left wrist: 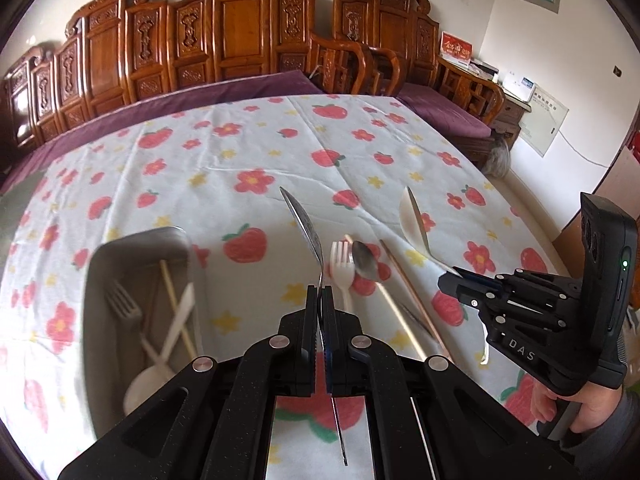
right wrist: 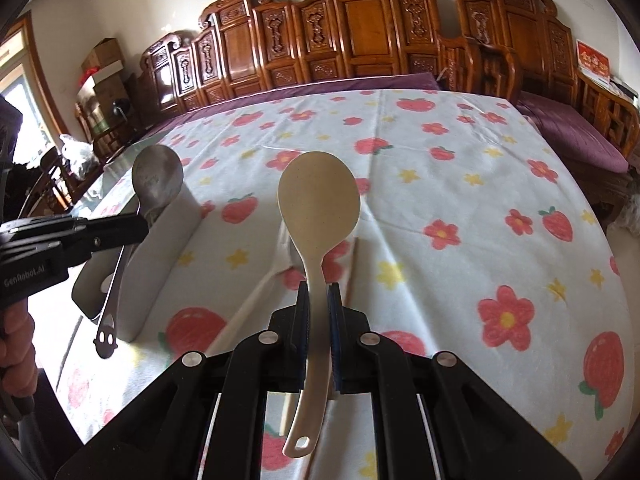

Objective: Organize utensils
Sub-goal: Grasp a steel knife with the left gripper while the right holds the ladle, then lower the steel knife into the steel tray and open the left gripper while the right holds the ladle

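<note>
Transfer stage of utensil sorting, with both claws loaded. A metal rice paddle (left wrist: 306, 224) is gripped at its handle by the clenched left gripper (left wrist: 320, 300), blade raised ahead of the fingertips and handle trailing beneath the claw. A beige plastic rice paddle (right wrist: 318, 216) is likewise clamped by the right gripper (right wrist: 318, 300), its hanging-hole end passing back under the jaws. The metal tray (left wrist: 176, 236) lies to the left of and below the left claw and is seen to contain a fork (left wrist: 122, 306), chopsticks (left wrist: 176, 304) and white plastic pieces. Still on the tablecloth (left wrist: 240, 136), just ahead of the left claw, are a white plastic fork (left wrist: 342, 266), a metal spoon (left wrist: 364, 262) and further chopsticks (left wrist: 412, 304). A leftward carry and a lowering over the tray are judged to be required next, followed by release. Tray contents and remaining utensils are shown only in the left wrist view; the cut-out end of the metal paddle's handle and the beige blade's broad face are shown only in the right wrist view.
</note>
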A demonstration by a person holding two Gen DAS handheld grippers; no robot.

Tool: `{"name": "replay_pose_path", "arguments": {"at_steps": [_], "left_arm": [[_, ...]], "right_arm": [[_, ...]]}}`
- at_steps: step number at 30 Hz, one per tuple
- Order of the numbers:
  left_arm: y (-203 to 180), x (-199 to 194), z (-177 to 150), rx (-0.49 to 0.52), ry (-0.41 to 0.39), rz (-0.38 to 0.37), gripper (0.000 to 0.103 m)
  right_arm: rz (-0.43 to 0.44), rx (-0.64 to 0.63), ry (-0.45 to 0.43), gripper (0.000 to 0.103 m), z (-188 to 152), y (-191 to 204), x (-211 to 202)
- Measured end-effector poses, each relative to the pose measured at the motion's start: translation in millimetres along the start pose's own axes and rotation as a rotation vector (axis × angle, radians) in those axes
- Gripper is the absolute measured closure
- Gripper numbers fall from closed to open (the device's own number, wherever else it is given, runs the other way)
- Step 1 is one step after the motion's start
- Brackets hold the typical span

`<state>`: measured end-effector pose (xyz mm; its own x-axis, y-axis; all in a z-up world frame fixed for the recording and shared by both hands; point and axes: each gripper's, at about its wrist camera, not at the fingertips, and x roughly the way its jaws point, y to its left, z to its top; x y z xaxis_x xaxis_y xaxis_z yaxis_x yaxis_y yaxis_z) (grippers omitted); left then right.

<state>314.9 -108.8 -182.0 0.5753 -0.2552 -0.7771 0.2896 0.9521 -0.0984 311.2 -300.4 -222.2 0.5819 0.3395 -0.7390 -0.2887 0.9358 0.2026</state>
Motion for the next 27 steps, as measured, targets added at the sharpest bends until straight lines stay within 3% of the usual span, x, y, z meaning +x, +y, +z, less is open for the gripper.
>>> {"name": "replay_pose_path", "arguments": {"at_steps": [18, 27], "left_arm": [[72.9, -18.7, -2.2, -0.044, -0.007, 0.112, 0.102], [114.6, 9.6, -22.0, -0.073, 0.072, 0.146, 0.102]], "right_arm": [[0.067, -0.084, -0.013, 0.092, 1.8, 52.4, -13.8], [0.078, -0.122, -0.010, 0.092, -1.9, 74.8, -17.8]]}}
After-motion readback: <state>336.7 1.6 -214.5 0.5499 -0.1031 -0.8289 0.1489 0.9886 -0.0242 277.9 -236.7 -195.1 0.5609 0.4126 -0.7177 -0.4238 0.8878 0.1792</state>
